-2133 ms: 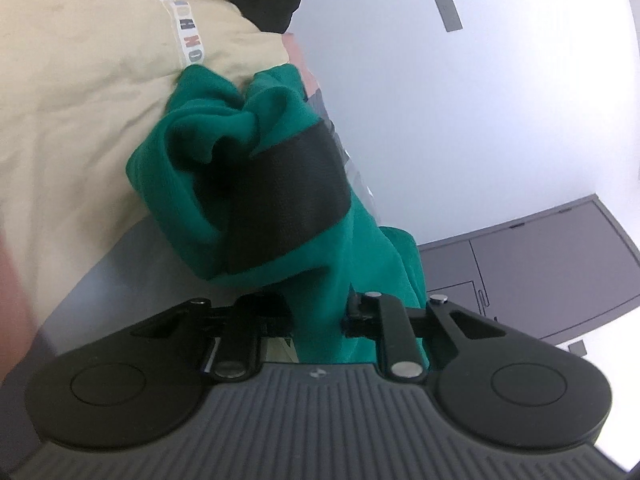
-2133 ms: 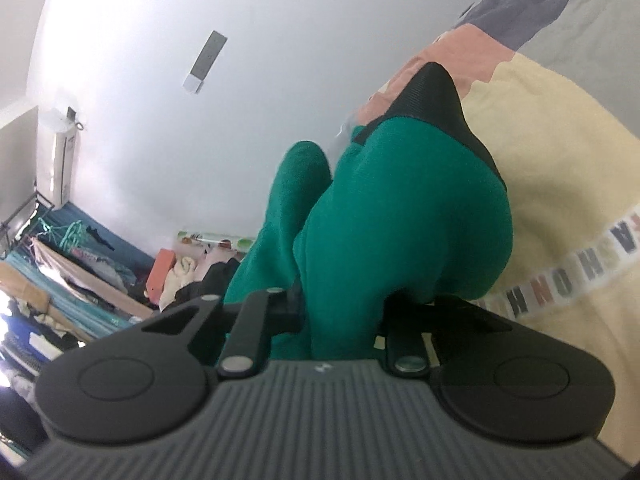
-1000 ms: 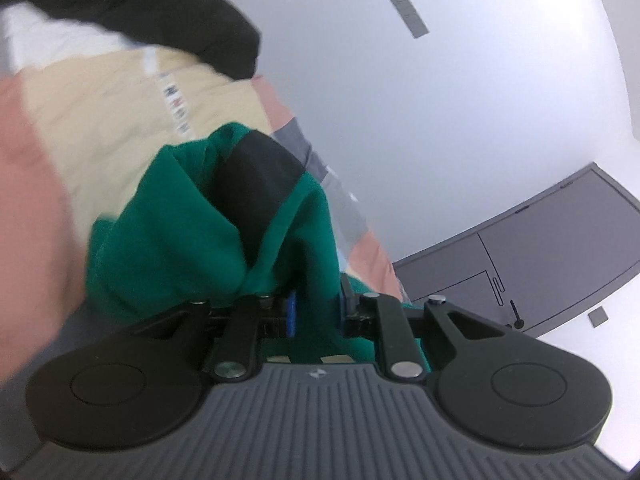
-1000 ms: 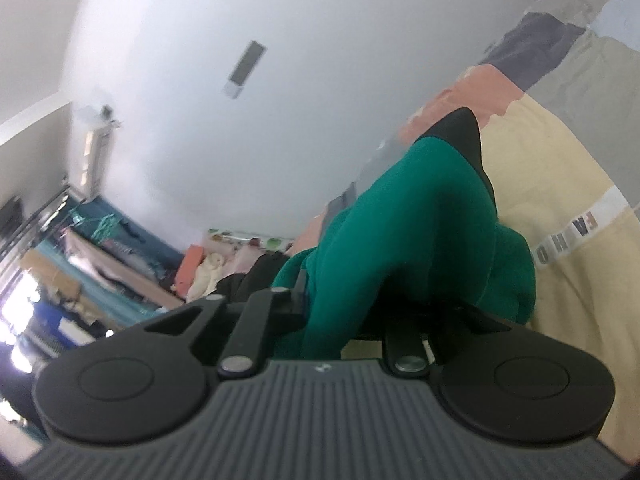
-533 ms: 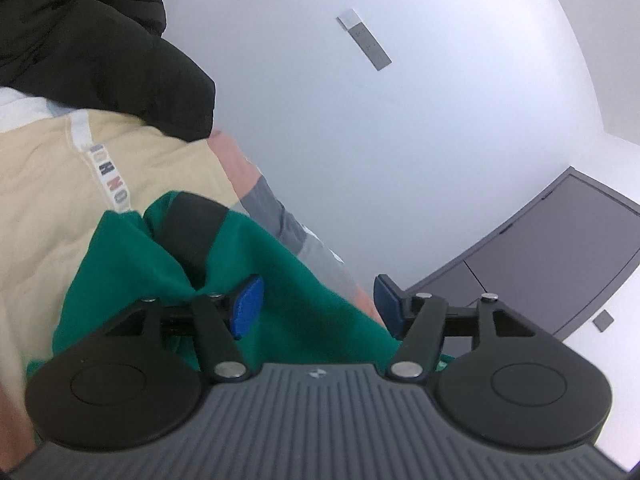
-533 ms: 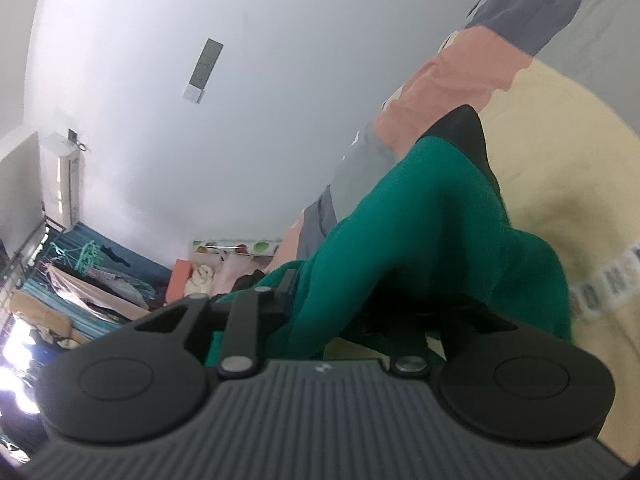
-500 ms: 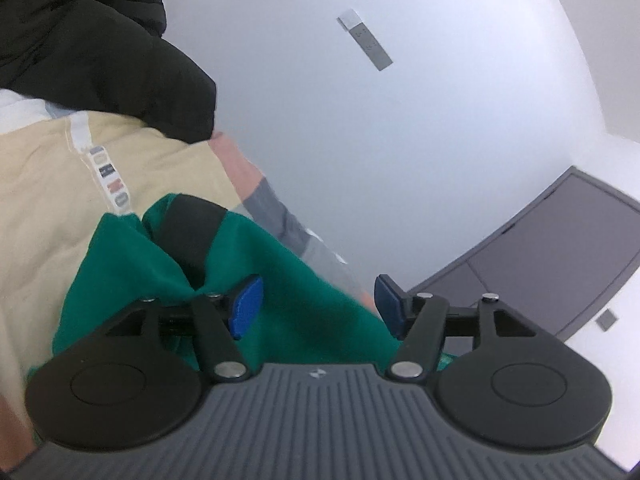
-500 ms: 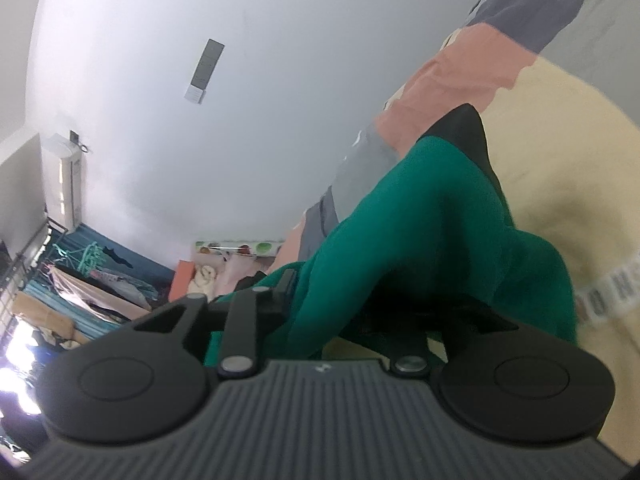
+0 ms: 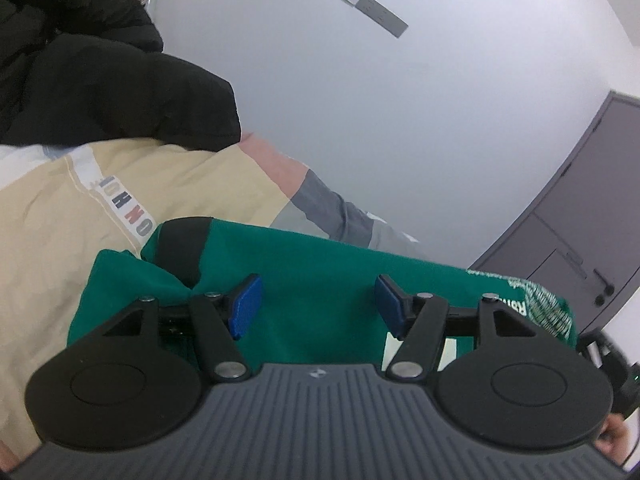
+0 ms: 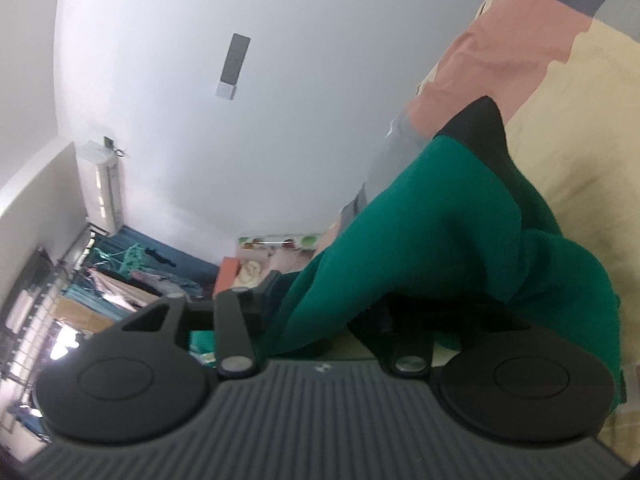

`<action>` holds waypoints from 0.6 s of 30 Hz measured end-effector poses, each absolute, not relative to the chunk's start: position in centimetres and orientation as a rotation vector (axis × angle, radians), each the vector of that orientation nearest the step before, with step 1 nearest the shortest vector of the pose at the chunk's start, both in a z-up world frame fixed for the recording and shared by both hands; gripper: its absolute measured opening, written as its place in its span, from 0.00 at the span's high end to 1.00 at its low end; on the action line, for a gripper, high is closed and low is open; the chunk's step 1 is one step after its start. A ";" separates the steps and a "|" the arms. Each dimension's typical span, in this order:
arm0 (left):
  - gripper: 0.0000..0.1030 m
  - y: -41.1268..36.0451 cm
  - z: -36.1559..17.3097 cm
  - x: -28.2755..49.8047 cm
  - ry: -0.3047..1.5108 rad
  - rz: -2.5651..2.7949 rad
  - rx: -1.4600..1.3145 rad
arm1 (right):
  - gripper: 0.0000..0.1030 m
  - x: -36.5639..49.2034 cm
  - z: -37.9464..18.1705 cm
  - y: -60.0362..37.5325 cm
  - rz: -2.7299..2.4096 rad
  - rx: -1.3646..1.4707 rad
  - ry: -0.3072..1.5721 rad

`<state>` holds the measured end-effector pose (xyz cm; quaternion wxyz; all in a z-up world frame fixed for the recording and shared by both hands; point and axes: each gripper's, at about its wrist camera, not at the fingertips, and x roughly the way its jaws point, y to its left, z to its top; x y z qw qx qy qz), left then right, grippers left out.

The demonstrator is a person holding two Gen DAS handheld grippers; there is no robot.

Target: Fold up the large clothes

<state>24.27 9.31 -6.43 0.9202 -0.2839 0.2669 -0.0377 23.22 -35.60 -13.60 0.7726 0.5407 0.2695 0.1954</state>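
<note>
The soft green sweatshirt (image 9: 316, 276) with black ribbed cuffs lies rumpled on the patchwork quilt (image 9: 60, 220). The left tool (image 9: 318, 304) stands wide, its blue pads clear of the cloth. The right tool (image 10: 320, 316) is opening with a thick green fold between its jaws.

We spotted a black puffy jacket (image 9: 100, 80) piled up behind, a grey door (image 9: 580, 248), and an aircon unit (image 10: 100, 184) up high.

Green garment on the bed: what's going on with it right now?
A person with a gripper in each hand is folding a green garment with black trim on a patchwork bedspread. The left gripper has its jaws open, blue pads clear of the cloth lying ahead. The right gripper is opening its jaws, with green fabric draped between them. A black jacket lies further back.
</note>
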 end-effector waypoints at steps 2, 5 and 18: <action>0.35 9.1 -6.1 23.8 0.551 -0.075 -0.568 | 0.45 22.7 -13.6 -36.0 0.435 1.214 0.601; 0.35 8.7 -5.7 23.2 0.547 -0.071 -0.546 | 0.19 21.5 -13.2 -36.7 0.463 1.275 0.596; 0.34 6.6 -2.1 18.7 0.514 -0.068 -0.400 | 0.17 14.9 -7.6 -34.3 0.415 0.802 0.560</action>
